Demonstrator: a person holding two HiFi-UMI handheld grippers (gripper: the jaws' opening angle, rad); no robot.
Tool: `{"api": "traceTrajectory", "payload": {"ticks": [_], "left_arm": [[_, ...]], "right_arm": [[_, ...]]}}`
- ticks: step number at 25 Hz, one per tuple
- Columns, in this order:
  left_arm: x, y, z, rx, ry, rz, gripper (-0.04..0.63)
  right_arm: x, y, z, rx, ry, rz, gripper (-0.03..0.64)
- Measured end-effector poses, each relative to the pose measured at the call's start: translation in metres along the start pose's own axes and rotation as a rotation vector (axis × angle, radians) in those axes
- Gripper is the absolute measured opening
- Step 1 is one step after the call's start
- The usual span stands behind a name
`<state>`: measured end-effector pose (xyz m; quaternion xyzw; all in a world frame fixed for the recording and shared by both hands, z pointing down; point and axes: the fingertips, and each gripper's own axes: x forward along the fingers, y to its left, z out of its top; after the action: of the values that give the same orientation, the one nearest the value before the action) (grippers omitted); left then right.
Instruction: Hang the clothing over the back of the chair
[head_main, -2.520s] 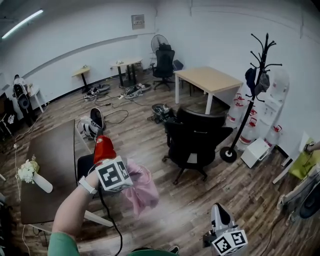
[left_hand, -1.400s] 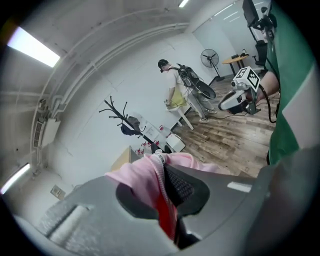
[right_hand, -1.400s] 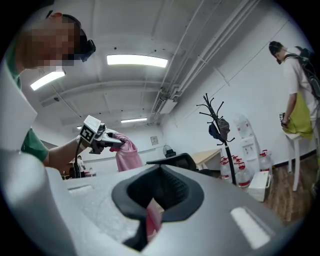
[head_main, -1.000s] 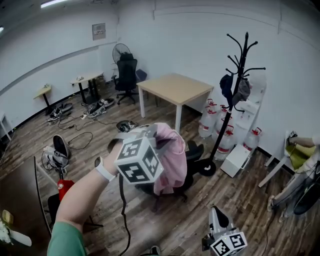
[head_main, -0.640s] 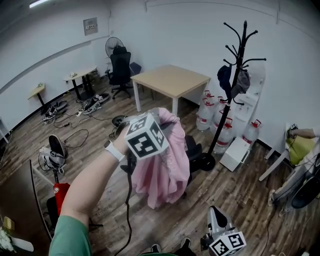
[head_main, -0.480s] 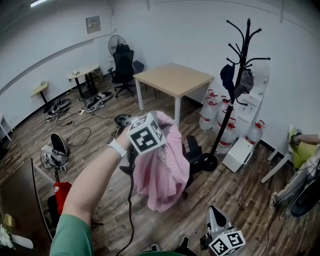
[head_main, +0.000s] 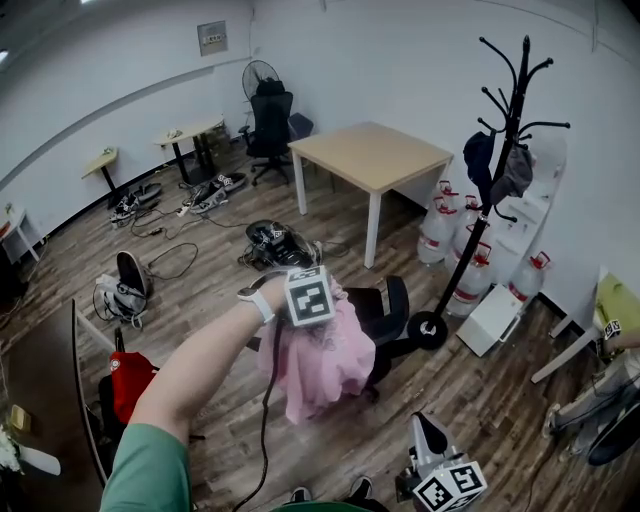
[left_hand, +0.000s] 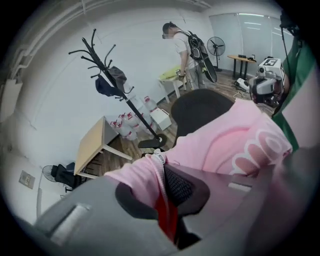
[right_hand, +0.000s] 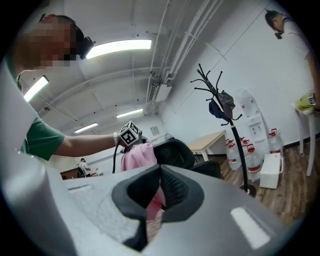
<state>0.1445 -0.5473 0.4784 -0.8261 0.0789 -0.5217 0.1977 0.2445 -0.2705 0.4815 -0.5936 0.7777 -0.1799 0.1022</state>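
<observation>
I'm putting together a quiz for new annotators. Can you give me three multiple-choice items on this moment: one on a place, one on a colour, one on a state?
1. In the head view, on which side of the light wooden table does the coat rack stand?
A. left
B. right
C. on top of it

2. What colour is the garment?
A. pink
B. blue
C. white

3. How are the jaws of the left gripper?
A. wide open
B. shut on nothing
C. shut on the garment

Answers:
1 B, its base sits right of the table.
2 A, both gripper views show pink fabric.
3 C, fabric is pinched between the jaws.
</observation>
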Motion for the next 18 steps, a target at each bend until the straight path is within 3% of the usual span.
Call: {"api": "traceTrajectory", "payload": {"ticks": [5,9,12,15,18], "left_arm": [[-0.002,-0.003,-0.023,-0.062,0.099,-0.097,0.051],[-0.021,-0.005,-0.041,-0.172,0.145,-0.251,0.218],[-0.040,-0.006,-0.062,-0.221,0.193,-0.316,0.275],[-0.057,-0.005,-0.075,-0.258,0.178,-0.347,0.276],[-0.073,0.001,-0.079,-0.291,0.111,-0.333,0.281]], "right_arm": [[0.002,-0.008,-0.002,0.019,0.019,0.004,0.003],[0.005,-0.004,-0.004,0.016,0.028,0.017,0.004],[0.008,0.003,-0.007,0.010,0.034,0.034,0.003],[0.010,0.005,-0.010,0.011,0.042,0.037,0.003],[0.011,0.002,-0.007,0.010,0.046,0.027,0.003]]}}
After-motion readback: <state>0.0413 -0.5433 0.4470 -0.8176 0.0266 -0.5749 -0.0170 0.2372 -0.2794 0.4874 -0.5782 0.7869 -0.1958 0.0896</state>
